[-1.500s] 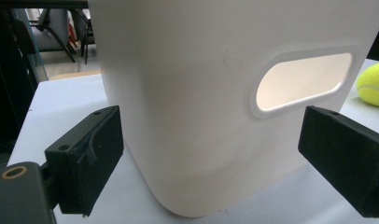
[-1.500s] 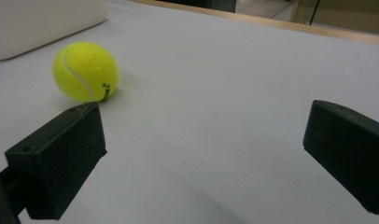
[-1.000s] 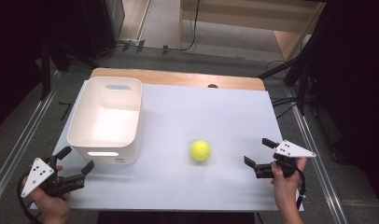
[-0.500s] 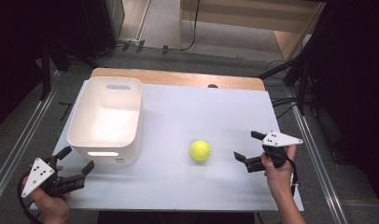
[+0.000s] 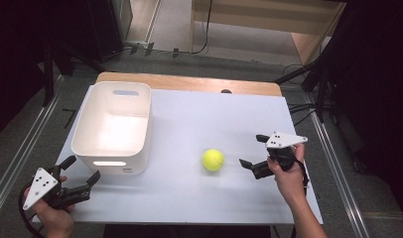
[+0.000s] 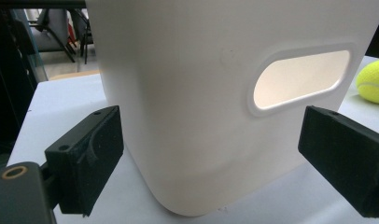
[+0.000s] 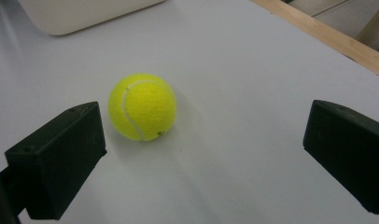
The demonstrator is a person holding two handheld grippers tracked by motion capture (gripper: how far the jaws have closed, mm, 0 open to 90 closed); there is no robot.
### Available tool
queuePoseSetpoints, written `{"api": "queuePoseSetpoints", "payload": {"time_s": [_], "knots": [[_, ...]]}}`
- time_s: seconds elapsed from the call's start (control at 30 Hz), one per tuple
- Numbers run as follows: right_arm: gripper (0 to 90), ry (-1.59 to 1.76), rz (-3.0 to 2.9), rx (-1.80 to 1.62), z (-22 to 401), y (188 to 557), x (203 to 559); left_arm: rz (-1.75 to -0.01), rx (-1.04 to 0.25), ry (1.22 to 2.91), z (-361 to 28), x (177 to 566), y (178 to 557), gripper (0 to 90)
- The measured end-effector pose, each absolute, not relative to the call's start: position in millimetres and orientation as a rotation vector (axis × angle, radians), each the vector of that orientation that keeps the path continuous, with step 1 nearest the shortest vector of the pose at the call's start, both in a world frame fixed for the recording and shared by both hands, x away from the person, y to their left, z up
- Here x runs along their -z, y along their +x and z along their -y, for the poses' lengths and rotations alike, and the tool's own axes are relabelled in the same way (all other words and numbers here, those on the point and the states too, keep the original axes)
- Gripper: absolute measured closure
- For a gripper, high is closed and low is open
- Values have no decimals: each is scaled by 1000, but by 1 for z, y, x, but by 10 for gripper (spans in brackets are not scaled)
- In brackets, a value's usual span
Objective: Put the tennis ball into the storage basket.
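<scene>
A yellow tennis ball [image 5: 213, 159] lies on the white table, right of a white plastic bin [image 5: 113, 126]. My right gripper [image 5: 250, 150] is open just right of the ball and points at it. In the right gripper view the ball [image 7: 142, 107] rests a little ahead of the wide-apart jaws, nearer the left one. My left gripper [image 5: 82, 171] is open at the table's front left corner, close to the bin's near wall. In the left gripper view the bin's wall [image 6: 187, 107] with its handle slot [image 6: 299, 79] stands right before the jaws, and the ball [image 6: 374, 80] peeks in at the right edge.
The white tabletop [image 5: 199, 124] has a wooden strip [image 5: 189, 84] along its far edge. Dark floor, rails and cables surround the table. The bin's inside looks bare.
My right gripper has moved left and forward toward the ball, closing most of the gap. The left gripper, bin and ball have stayed put.
</scene>
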State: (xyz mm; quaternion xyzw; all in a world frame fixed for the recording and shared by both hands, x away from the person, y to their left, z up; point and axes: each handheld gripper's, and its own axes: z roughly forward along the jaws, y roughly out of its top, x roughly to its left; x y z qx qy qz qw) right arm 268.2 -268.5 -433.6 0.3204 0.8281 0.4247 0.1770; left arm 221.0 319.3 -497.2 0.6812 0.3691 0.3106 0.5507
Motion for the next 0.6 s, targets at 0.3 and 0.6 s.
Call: {"api": "queuePoseSetpoints", "payload": {"time_s": [0.3, 0.6], "knots": [[0, 872, -2400, -1157, 256, 277, 429, -870, -732, 1611, -319, 497, 221, 73], [0, 851, -2456, -1104, 243, 285, 426, -869, -733, 1614, -319, 497, 221, 73]]}}
